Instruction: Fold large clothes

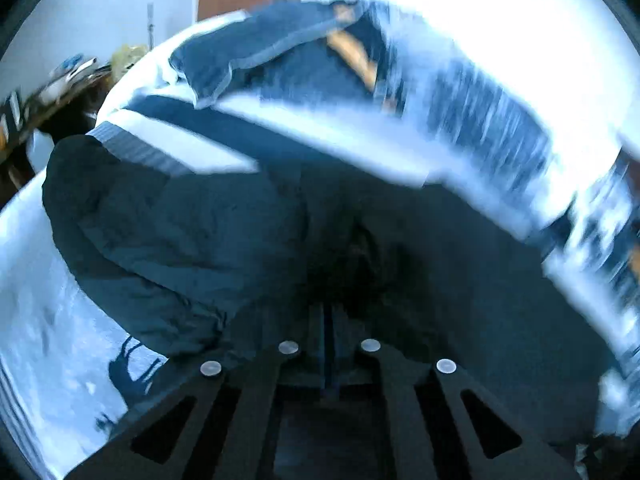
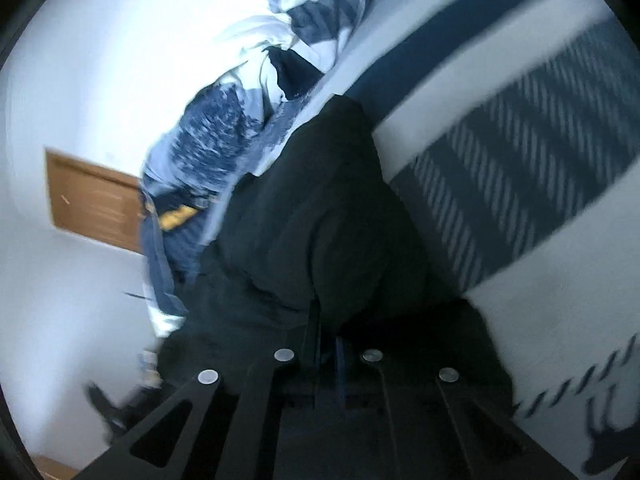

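A large dark garment (image 1: 180, 240) lies bunched on a bed with a white and blue patterned cover (image 1: 40, 280). My left gripper (image 1: 328, 320) is shut on a fold of the dark garment, which hangs over the fingers. In the right wrist view the same dark garment (image 2: 320, 220) fills the centre. My right gripper (image 2: 326, 332) is shut on another part of it. The views are blurred by motion.
A pair of blue jeans (image 1: 288, 52) with a tan lining lies farther off on the bed; it also shows in the right wrist view (image 2: 180, 216). A rumpled blue and white blanket (image 2: 312, 8) lies beyond. A wooden door (image 2: 92, 200) and a cluttered shelf (image 1: 52, 84) stand by the wall.
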`<state>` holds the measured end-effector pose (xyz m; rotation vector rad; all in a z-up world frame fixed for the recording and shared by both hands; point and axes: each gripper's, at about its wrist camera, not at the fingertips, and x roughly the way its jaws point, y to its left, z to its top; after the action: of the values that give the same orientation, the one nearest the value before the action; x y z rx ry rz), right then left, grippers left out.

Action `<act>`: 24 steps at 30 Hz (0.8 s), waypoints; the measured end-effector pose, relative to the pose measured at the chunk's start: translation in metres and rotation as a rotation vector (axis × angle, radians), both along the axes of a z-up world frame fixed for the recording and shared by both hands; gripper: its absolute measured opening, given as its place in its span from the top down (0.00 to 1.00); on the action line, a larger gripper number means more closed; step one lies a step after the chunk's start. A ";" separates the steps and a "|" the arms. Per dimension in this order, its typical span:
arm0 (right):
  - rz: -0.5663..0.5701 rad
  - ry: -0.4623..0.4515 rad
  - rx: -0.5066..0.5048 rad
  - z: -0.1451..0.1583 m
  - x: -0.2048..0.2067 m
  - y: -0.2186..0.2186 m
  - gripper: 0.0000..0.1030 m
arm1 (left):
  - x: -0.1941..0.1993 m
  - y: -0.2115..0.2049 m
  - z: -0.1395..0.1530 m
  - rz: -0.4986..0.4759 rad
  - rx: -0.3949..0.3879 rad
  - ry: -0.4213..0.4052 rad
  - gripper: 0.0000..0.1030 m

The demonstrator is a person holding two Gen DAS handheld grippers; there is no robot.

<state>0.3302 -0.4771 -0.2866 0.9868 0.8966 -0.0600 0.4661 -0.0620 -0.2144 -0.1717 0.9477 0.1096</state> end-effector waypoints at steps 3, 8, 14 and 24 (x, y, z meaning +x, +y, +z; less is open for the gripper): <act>0.015 0.026 0.075 -0.005 0.000 0.003 0.87 | -0.005 0.008 -0.010 0.005 0.022 0.043 0.95; -0.023 -0.089 -0.098 0.046 -0.024 0.012 0.30 | -0.070 0.059 0.018 0.087 -0.076 -0.074 0.24; 0.095 -0.211 -0.332 0.102 -0.041 0.072 0.30 | -0.153 0.142 0.030 0.158 -0.182 -0.116 0.24; 0.452 -0.345 -0.505 0.184 -0.051 0.247 0.20 | -0.179 0.230 0.032 0.305 -0.350 -0.166 0.24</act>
<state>0.2797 -0.2297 -0.1029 0.2966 0.7149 0.2507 0.2871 0.1681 -0.1821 -0.6403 0.7643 0.2067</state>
